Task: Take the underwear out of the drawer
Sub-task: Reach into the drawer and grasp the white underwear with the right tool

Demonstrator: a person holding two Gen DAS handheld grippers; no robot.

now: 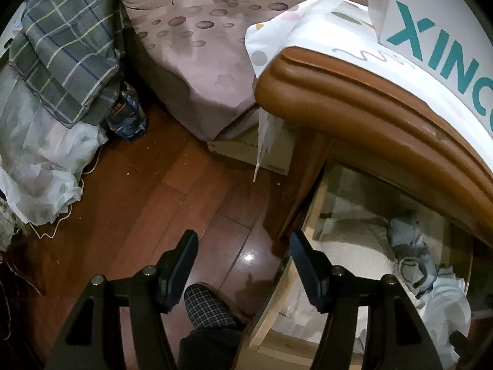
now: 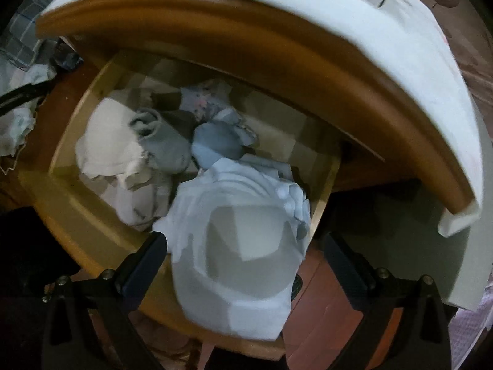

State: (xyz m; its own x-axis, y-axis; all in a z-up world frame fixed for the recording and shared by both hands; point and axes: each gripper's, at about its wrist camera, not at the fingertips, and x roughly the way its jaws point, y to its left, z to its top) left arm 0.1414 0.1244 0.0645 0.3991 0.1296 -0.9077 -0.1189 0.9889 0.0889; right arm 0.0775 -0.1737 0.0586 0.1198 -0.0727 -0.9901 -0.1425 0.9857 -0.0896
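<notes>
Right gripper (image 2: 243,265): fingers spread wide, pointing down; pale blue underwear (image 2: 243,231) lies between them, pads not pressing on it. The garment drapes over the front edge of the open wooden drawer (image 2: 323,191), beside a white cloth (image 2: 104,141) and grey garment (image 2: 163,145). Left gripper (image 1: 243,262): fingers apart, empty, above the wood floor (image 1: 148,191) beside the drawer.
</notes>
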